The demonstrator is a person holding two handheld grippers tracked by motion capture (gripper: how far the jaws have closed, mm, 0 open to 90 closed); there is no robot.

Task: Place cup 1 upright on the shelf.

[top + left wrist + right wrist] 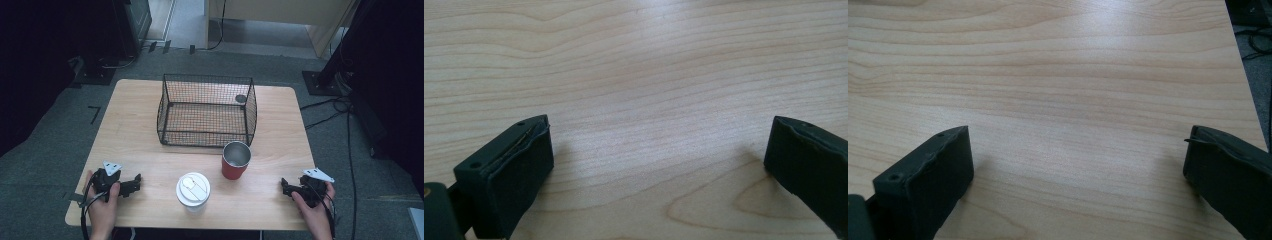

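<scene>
The left tool [134, 184] rests on the counter [140, 100] at its near left corner, held in the person's left hand [102, 202], with its jaws pointing toward the middle. In the left gripper view its jaws stand wide apart with nothing between them but bare wood grain; one pad [519, 175] sits low at the left, the other at the right edge.

The right tool [286, 187] rests at the near right corner in the right hand [312, 207], jaws pointing inward toward the left tool. In the right gripper view its jaws are likewise spread wide and hold nothing; the counter's edge and grey floor [1259, 80] show past the far right jaw.

Between the two tools, nearer the left one, stands a white cup [193, 191] with a closed lid. Just beyond it and toward the right tool stands a red cup [236, 161], open-topped with a metallic inside, upright. The two cups are near each other but apart.

Farther from both tools, past the red cup, sits a black wire basket [206, 111]. A small dark round thing [241, 98] shows at its far right corner; whether it lies inside or behind the mesh cannot be told.
</scene>
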